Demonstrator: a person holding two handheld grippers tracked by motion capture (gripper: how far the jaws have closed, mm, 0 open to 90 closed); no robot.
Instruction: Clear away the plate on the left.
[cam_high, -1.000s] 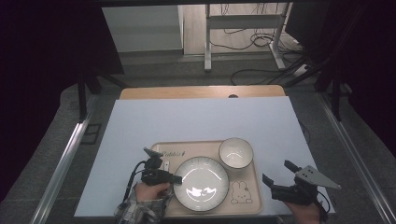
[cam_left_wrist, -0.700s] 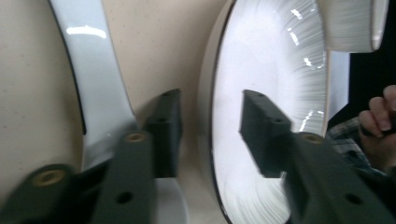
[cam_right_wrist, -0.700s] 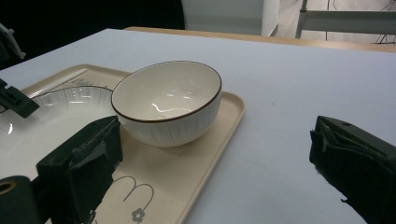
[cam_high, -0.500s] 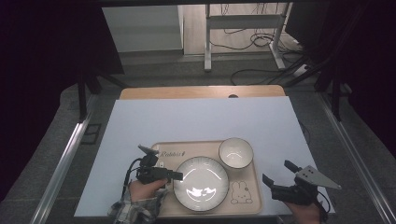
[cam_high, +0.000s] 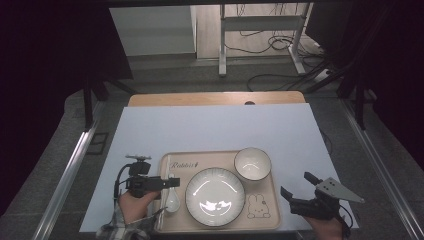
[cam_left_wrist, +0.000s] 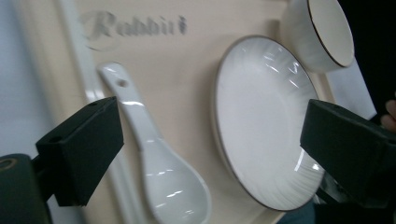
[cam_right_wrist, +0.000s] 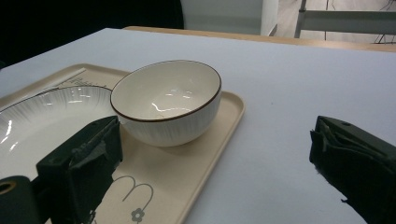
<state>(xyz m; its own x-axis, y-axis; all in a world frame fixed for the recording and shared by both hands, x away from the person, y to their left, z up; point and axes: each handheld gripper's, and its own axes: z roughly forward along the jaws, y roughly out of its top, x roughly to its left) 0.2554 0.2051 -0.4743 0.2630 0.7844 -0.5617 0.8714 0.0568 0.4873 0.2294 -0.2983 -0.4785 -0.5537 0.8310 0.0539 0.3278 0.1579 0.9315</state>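
A beige tray (cam_high: 222, 161) printed with "Rabbit" lies at the near middle of the white table top. On it are a white ribbed plate (cam_high: 215, 196), a white bowl (cam_high: 252, 163) at its far right corner and a white ceramic spoon (cam_high: 172, 197) at its left. My left gripper (cam_high: 167, 182) hovers over the tray's left edge, open, with the spoon (cam_left_wrist: 154, 158) lying below and between its jaws and the plate (cam_left_wrist: 261, 121) beside it. My right gripper (cam_high: 298, 185) stands open over the table right of the tray, facing the bowl (cam_right_wrist: 168, 100).
The white sheet (cam_high: 215, 130) covers the table out to a wooden strip (cam_high: 215, 98) at the far edge. Metal rails run along both sides. Beyond the table stand a frame's legs and cables on the floor (cam_high: 270, 75).
My left gripper has drawn back a little to the left, uncovering the spoon on the tray. The right gripper has stayed where it was.
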